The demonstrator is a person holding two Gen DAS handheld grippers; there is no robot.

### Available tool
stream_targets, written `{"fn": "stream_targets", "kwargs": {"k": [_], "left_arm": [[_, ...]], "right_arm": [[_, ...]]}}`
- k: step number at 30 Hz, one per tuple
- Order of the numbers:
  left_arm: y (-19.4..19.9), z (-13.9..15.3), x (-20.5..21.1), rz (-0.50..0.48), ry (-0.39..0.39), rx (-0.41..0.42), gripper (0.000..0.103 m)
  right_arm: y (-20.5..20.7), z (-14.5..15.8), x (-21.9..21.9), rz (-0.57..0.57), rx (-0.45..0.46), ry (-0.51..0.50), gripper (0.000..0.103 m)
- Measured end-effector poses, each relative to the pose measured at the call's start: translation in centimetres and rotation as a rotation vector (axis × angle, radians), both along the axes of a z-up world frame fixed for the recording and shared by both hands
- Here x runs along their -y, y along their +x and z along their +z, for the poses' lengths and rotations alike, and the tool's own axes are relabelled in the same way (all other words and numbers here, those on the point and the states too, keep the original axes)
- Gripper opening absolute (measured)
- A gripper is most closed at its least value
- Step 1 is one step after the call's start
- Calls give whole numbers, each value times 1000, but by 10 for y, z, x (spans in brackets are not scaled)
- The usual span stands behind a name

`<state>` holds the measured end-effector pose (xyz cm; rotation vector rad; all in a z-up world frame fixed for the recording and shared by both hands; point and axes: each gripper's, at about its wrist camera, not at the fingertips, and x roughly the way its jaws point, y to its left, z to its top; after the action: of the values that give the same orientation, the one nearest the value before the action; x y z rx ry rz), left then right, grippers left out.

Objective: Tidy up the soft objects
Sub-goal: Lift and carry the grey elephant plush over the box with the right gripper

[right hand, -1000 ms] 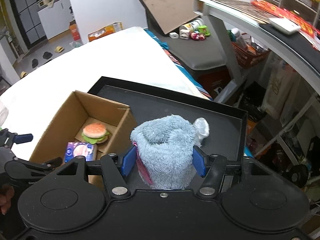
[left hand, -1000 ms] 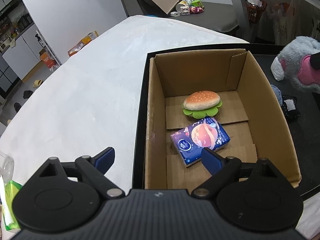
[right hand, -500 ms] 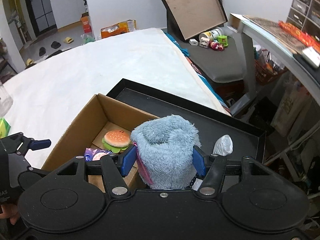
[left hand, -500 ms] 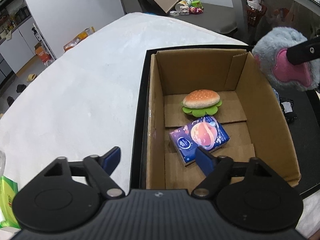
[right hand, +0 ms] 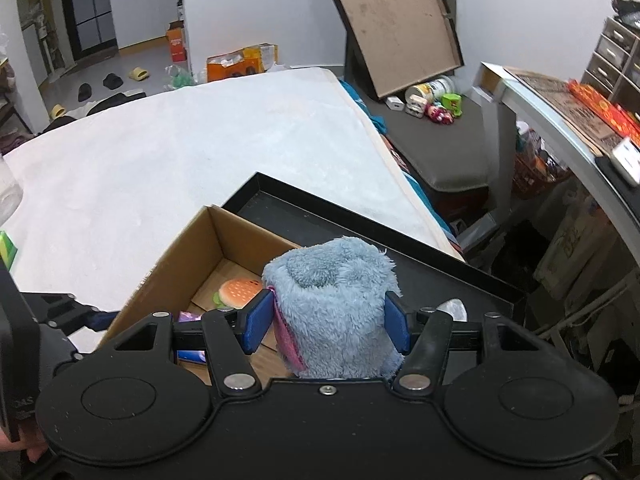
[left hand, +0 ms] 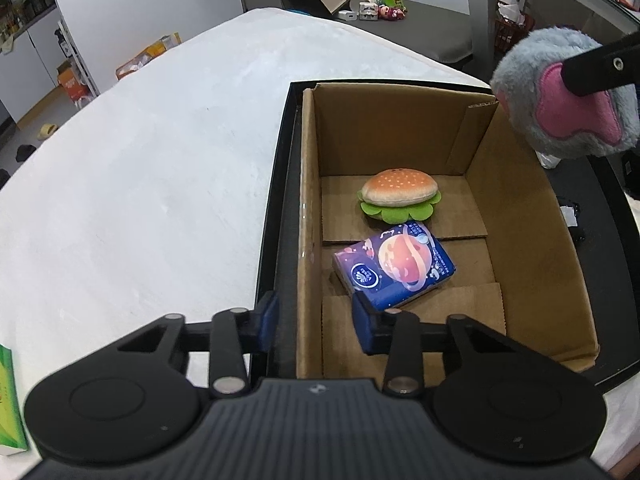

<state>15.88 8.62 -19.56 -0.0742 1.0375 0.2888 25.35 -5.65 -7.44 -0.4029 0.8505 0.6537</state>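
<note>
An open cardboard box (left hand: 532, 216) stands in a black tray (left hand: 276, 216). Inside lie a plush burger (left hand: 396, 196) and a blue tissue pack (left hand: 396, 268). My right gripper (right hand: 326, 322) is shut on a blue-grey plush toy (right hand: 334, 304) with a pink patch and holds it in the air at the box's far right rim, as the left wrist view (left hand: 564, 92) shows. My left gripper (left hand: 314, 322) straddles the box's near left wall (left hand: 306, 240), one finger inside and one outside, jaws narrowed around it.
The tray sits on a white table (left hand: 140, 168). A green pack (left hand: 8, 400) lies at the near left edge. A small white object (right hand: 454, 308) and dark items (left hand: 572, 220) lie in the tray right of the box. A shelf (right hand: 560, 120) stands at right.
The right gripper carried the plush toy up and left to the box's rim. The left gripper's jaws narrowed around the box's near left wall.
</note>
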Motion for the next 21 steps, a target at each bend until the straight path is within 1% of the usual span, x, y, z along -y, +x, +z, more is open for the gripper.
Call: {"fn": "stream_targets", "kwargs": {"k": [4, 10, 16, 21], "left_arm": [[-1, 0, -3, -1, -17, 2, 26], [-3, 1, -4, -6, -29, 16, 24], [-2, 1, -6, -6, -39, 24, 23], [-2, 0, -8, -9, -45, 26, 23]], "right_arm": [[-6, -4, -14, 29, -6, -11, 57], [-11, -15, -29, 55, -11, -53, 57], [-10, -22, -39, 64, -4, -84, 58], [-11, -29, -48, 83, 22, -111, 59]]}}
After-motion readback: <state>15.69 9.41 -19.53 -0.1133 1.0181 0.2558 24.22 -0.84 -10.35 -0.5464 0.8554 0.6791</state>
